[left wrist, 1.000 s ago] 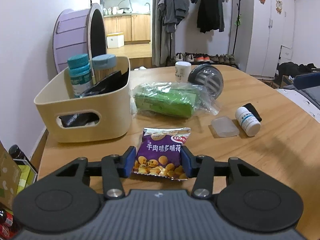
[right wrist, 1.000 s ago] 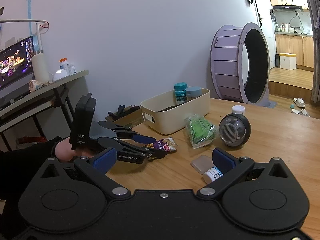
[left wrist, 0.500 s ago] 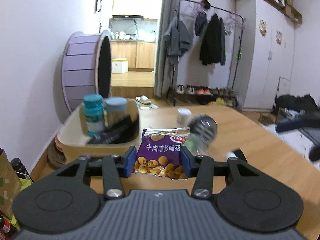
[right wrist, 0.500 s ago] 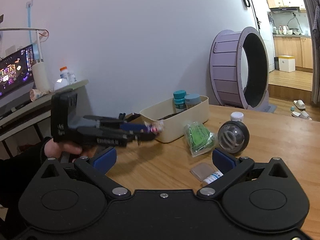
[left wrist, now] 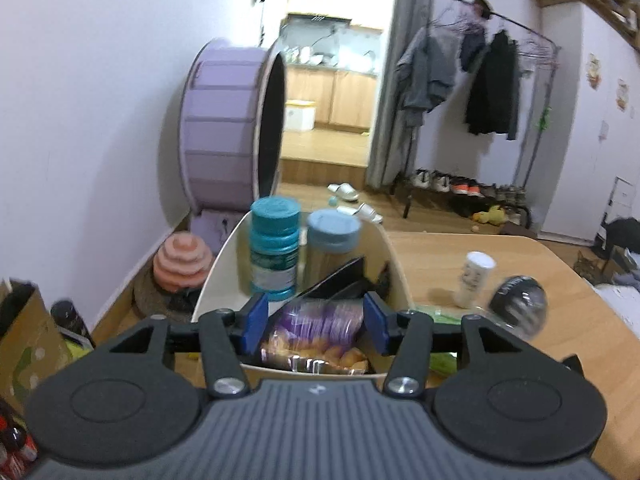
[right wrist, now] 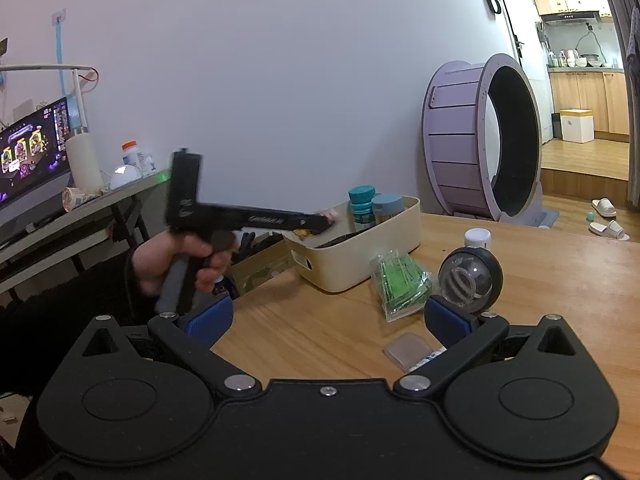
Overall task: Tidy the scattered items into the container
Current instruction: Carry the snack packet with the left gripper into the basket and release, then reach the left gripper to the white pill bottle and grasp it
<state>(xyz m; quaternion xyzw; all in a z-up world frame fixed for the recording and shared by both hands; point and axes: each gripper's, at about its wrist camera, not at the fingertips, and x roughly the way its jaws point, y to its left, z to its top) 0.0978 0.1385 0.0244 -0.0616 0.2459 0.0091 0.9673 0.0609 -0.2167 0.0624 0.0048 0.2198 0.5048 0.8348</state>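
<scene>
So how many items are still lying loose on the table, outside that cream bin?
5: a green packet, a dark ball beside it, a white bottle behind the ball, and a clear lid and small white bottle nearer, partly hidden.

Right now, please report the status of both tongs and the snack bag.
Left tongs shut on snack bag, over the bin. Right tongs open, empty. Nothing blocking.

A glossy foil snack packet (left wrist: 312,332) sits over a smooth matt plastic container (right wrist: 384,256) near the left edge of the wood-grain table (right wrist: 560,280).
</scene>
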